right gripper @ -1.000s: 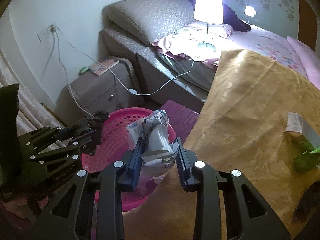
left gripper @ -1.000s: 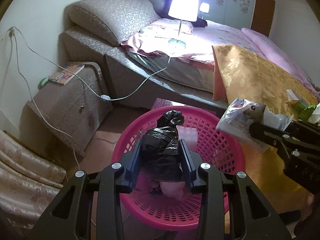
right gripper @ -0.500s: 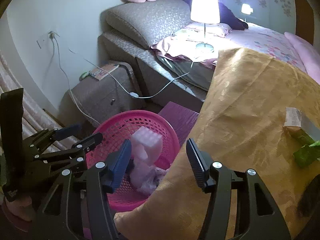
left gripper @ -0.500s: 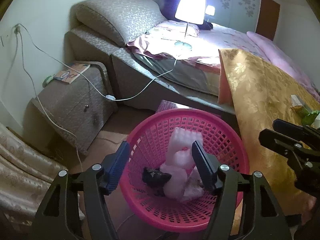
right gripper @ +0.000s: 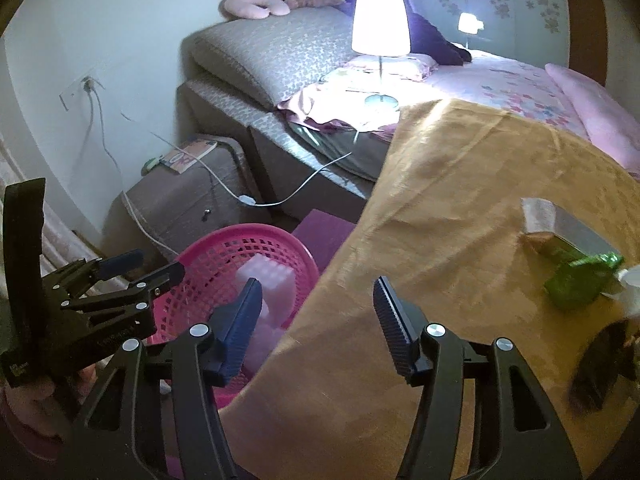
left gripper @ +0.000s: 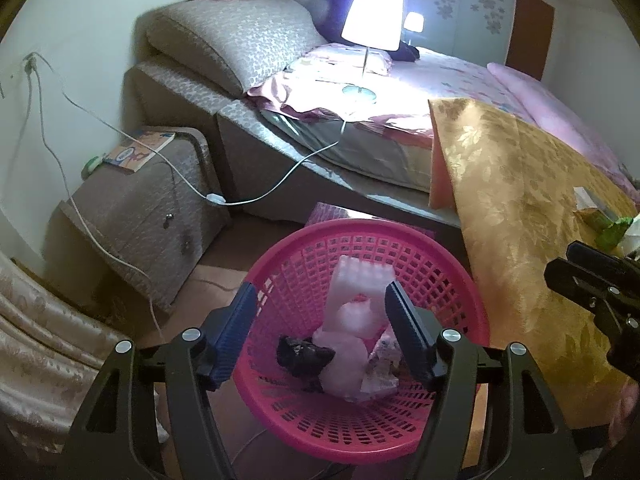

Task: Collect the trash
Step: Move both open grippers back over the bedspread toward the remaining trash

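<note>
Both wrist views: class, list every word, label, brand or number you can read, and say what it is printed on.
None can be read.
Book on the nightstand: cover print too blurred.
Wrapper in the pink basket: print too small.
Left gripper body, seen in the right wrist view: faint lettering, illegible.

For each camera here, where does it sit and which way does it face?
Left wrist: on the left tongs, looking down into the pink plastic mesh basket; right tongs at the right edge.
Right wrist: on the right tongs, over the gold floral cloth; left tongs and hand at the left.
Shared: basket, lit bedside lamp.
</note>
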The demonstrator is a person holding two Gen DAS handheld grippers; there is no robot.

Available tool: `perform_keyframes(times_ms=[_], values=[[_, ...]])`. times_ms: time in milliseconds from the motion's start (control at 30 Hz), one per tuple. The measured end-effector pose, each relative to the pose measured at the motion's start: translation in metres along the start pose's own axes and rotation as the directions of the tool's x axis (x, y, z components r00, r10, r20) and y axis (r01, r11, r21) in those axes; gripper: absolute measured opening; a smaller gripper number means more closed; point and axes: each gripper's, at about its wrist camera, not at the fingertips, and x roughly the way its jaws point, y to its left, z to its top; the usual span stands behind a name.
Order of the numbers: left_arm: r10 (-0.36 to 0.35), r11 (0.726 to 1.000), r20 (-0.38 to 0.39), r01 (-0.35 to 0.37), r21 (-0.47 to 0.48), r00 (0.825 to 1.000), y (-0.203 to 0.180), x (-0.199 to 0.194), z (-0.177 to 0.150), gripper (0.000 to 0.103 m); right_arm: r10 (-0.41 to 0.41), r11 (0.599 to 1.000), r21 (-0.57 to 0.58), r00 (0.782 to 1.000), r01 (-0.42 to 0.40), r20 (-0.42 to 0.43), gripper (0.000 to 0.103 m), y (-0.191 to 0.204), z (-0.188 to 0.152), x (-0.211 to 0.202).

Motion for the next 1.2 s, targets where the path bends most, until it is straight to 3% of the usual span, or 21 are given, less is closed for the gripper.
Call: perform_keyframes(times_ms=[533,967,1200], values=[[-0.071,0.989,0.005,0.070,0.132,0.997,-0.047,-0.005,-0.013,0.067,-0.127,0.988,0.095,0.989,0.120,0.073,0.056,-0.049,-0.029,-0.057],[-0.140,0.969,-0.001,0.137,0.205,0.990,-0.083,-0.010,-0.018,0.071,-0.283,0.945,0.197,0.954,0.261,0.096,0.057,-0.103,-0.062,-0.099],[-0.147,0.957,0.025,0.136,0.257,0.989,-0.102,-0.015,-0.013,0.073,-0.344,0.920,0.231,0.934,0.317,0.091,0.057,-0.122,-0.074,-0.112]])
